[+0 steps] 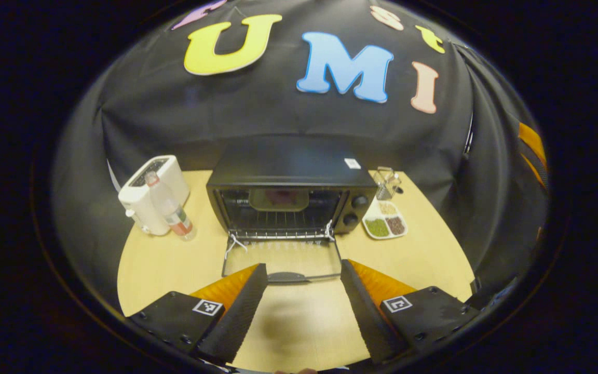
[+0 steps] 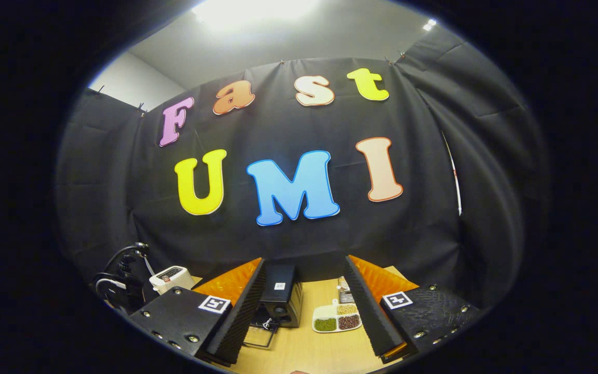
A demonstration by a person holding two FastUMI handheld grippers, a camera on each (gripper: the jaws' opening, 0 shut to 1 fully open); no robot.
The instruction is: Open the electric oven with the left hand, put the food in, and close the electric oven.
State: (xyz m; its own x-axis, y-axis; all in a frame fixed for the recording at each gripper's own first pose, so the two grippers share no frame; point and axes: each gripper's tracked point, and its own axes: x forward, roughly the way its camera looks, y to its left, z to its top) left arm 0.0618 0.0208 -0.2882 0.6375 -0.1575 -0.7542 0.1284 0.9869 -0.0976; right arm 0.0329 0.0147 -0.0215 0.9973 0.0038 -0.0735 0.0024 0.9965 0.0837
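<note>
Ahead of the left gripper (image 1: 303, 291), spread wide and empty, the electric oven (image 1: 288, 192) stands with its door (image 1: 282, 259) dropped open; the right gripper (image 2: 304, 301) likewise gapes wide, holding nothing.

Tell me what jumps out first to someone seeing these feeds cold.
The black electric oven at the middle of the wooden table, its glass door dropped flat open toward the left gripper, whose fingers stand spread apart with nothing between them. A white toaster and plastic bottle sit to its left, a divided dish of beans to its right. The right gripper hangs open too.
</note>
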